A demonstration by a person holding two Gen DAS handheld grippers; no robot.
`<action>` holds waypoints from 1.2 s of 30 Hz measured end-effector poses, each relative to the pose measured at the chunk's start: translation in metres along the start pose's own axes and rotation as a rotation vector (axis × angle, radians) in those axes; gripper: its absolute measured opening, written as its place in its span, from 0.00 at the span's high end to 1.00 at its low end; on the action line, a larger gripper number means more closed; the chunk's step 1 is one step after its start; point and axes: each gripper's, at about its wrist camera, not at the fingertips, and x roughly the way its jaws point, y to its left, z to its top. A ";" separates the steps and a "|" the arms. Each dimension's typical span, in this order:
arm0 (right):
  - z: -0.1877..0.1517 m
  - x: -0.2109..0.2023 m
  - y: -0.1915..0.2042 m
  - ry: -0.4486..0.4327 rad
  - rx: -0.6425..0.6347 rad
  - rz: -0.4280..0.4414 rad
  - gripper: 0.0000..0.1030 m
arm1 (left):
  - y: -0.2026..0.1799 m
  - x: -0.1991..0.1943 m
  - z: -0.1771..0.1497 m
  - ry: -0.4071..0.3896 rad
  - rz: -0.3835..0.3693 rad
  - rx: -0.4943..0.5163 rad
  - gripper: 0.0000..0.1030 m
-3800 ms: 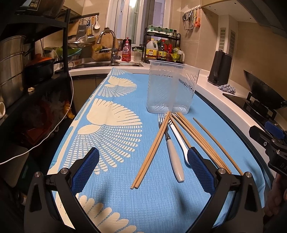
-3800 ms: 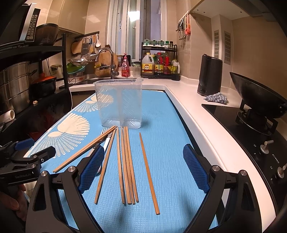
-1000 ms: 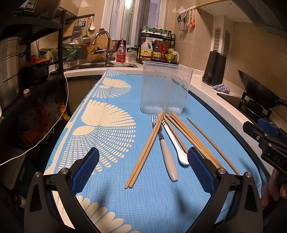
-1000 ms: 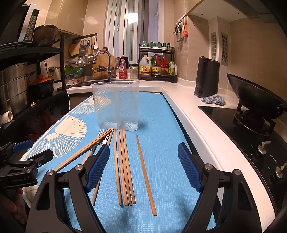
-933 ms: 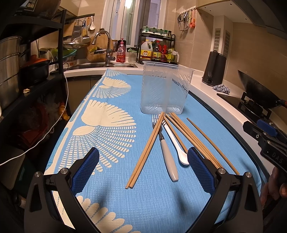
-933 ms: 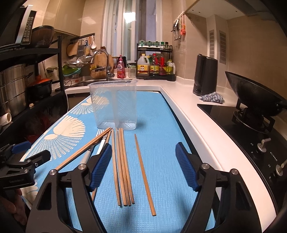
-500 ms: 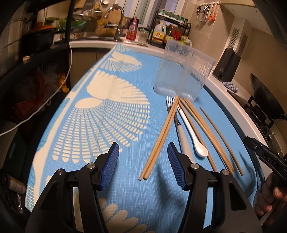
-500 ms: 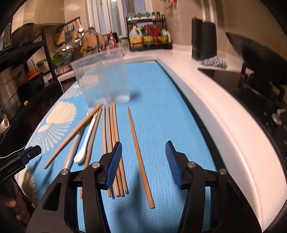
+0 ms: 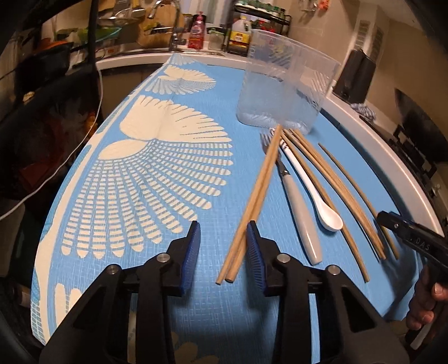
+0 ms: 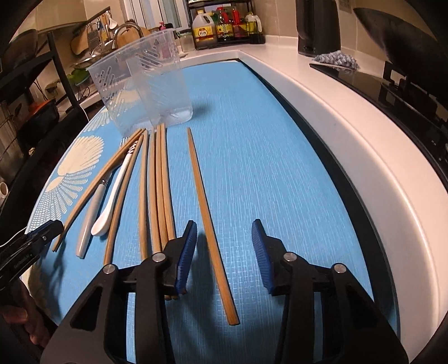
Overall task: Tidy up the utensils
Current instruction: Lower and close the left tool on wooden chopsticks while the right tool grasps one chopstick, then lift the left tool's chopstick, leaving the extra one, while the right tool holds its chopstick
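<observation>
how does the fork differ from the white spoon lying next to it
The fork has a pale grey handle and metal tines; the white spoon is one glossy white piece. The fork's handle is thicker and tapers to a point, while the spoon's is slim and ends in a rounded bowl. The fork's tines point toward the clear container; the spoon's bowl faces the near edge. Both lie flat on the blue mat among chopsticks.

Not much readable here. "DAS" in pale letters on the black body of the right gripper (image 9: 414, 238), cut off at the frame edge. Tiny print on the left gripper (image 10: 19, 257), too blurred to make out. Bottle labels on the back rack (image 10: 224, 25) illegible.
</observation>
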 end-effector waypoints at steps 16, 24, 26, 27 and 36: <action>0.000 -0.004 0.012 0.011 -0.045 0.071 0.93 | -0.008 -0.011 -0.004 0.007 -0.065 0.040 1.00; 0.002 -0.002 0.005 0.020 -0.021 0.042 0.87 | -0.002 -0.011 0.001 -0.013 -0.067 0.005 0.96; 0.002 -0.001 0.004 0.023 -0.022 0.040 0.83 | 0.000 -0.008 0.002 -0.010 -0.059 0.001 0.90; 0.002 0.000 0.005 0.026 -0.025 0.040 0.81 | 0.001 -0.005 0.002 0.000 -0.059 -0.003 0.90; 0.001 0.002 0.007 0.041 -0.042 0.046 0.93 | 0.012 -0.001 0.002 0.018 -0.097 -0.063 0.88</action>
